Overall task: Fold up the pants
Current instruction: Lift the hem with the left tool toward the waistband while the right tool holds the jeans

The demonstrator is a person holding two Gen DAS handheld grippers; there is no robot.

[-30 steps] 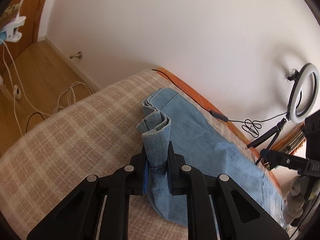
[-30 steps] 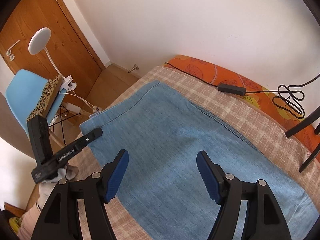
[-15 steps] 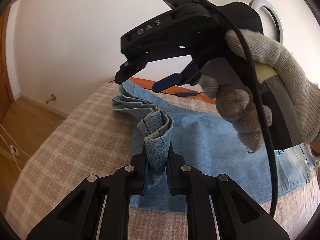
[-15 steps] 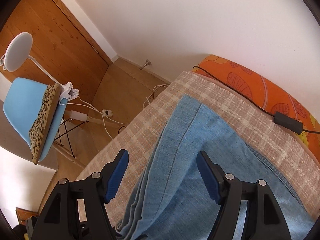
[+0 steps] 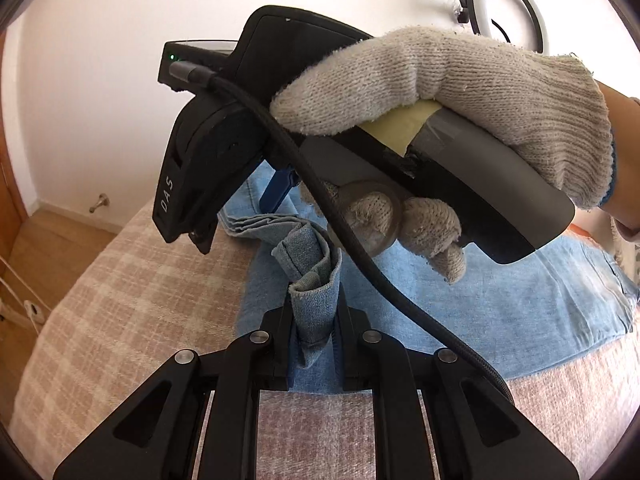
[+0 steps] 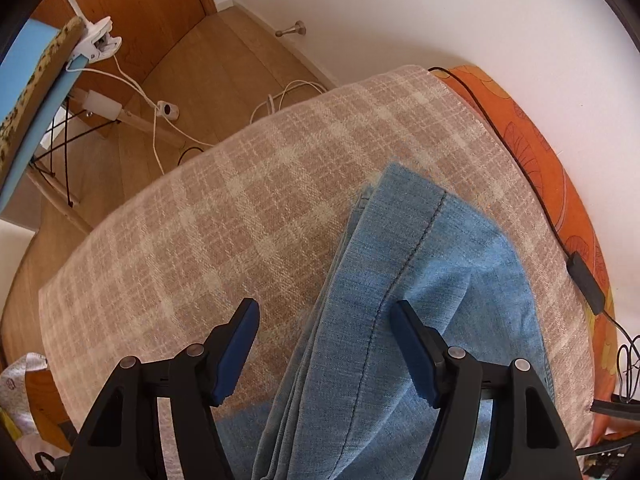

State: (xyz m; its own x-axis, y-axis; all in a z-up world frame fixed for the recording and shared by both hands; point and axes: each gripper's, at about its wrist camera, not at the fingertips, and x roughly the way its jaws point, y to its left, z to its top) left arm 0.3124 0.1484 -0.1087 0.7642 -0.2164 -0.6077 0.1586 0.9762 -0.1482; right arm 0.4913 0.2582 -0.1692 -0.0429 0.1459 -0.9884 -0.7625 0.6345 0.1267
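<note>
Light blue denim pants [image 5: 500,304] lie on a beige checked blanket [image 5: 132,280]. My left gripper [image 5: 314,316] is shut on a bunched, folded hem of the pants [image 5: 310,276] and holds it raised above the blanket. My right gripper [image 6: 324,344] is open, its blue pads either side of a raised fold of the pants [image 6: 376,280], above the cloth. In the left wrist view the right gripper [image 5: 276,194], held by a gloved hand [image 5: 460,92], hangs over the far hem of the pants.
The blanket [image 6: 192,216] covers an orange patterned mattress [image 6: 532,136] against a white wall. A black cable with an inline box [image 6: 586,276] runs along the mattress. Wooden floor with white cables [image 6: 168,112], a blue chair [image 6: 24,92] and a ring light [image 5: 508,4] surround the bed.
The right gripper has swung across in front of the left camera and down towards the far hem. Its own view moved from the flat pants to the raised fold. The left gripper keeps hold.
</note>
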